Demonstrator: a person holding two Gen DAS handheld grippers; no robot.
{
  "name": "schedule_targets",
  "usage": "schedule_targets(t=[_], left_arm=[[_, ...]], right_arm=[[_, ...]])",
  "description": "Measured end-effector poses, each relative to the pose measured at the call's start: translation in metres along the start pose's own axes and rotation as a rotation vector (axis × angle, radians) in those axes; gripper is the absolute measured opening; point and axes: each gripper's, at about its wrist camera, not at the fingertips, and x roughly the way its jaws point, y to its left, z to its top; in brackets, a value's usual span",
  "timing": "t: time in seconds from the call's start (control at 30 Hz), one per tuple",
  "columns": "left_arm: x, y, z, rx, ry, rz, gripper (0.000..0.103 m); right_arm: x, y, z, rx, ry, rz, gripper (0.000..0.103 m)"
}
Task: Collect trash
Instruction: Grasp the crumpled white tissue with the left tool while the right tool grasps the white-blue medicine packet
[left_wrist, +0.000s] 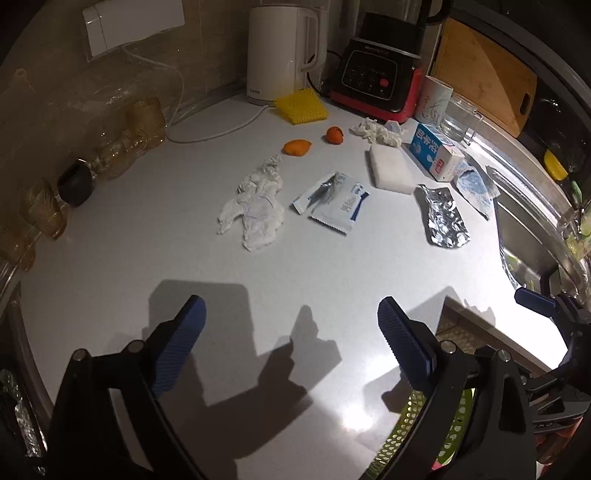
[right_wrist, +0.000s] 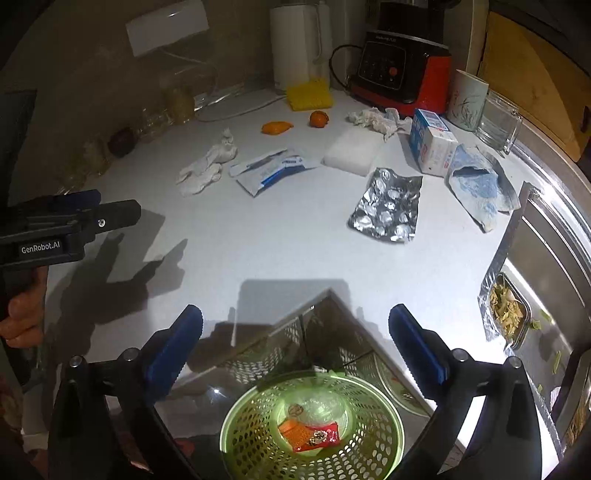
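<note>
Trash lies across the white counter (left_wrist: 147, 258): a crumpled tissue (left_wrist: 255, 206), a white-and-blue sachet wrapper (left_wrist: 332, 203), a silver foil blister (left_wrist: 443, 218), a torn blue-white pack (left_wrist: 474, 188), two orange peels (left_wrist: 296, 147) and a second tissue wad (left_wrist: 376, 131). My left gripper (left_wrist: 291, 314) hangs open and empty over the bare near counter, short of the tissue. My right gripper (right_wrist: 295, 321) is open and empty above a green perforated basket (right_wrist: 229, 417) below the counter edge. A red wrapper (right_wrist: 317, 437) and clear plastic lie in the basket.
A white block (left_wrist: 391, 168) and milk carton (left_wrist: 436, 151) stand by the trash. Kettle (left_wrist: 280, 51), blender (left_wrist: 376, 77), yellow brush (left_wrist: 303, 105), cup (left_wrist: 434, 99) and glass mug (left_wrist: 460, 118) line the back. Amber glasses (left_wrist: 144, 122) sit left; a sink (right_wrist: 546, 258) with a scraps tray (right_wrist: 508, 310) lies right.
</note>
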Motion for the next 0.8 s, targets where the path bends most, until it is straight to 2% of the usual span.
schedule_targets(t=[0.17,0.4,0.67,0.7,0.8], left_arm=[[0.027,0.02,0.027,0.021,-0.004,-0.013,0.091],[0.09,0.039,0.06,0.037,0.035,-0.04,0.091],[0.131,0.044,0.075,0.063,0.08,-0.087,0.091],[0.133,0.044,0.076,0.064,0.083,-0.092,0.088],[0.141,0.044,0.077,0.073,0.109,-0.099,0.068]], right_arm=[[0.012,0.001,0.03,0.062,-0.014,-0.017,0.1],[0.03,-0.005,0.066,0.144,-0.009,-0.054,0.1],[0.054,-0.009,0.088,0.2,0.018,-0.086,0.1],[0.058,-0.009,0.09,0.208,0.023,-0.085,0.1],[0.07,-0.007,0.097,0.234,0.033,-0.075,0.1]])
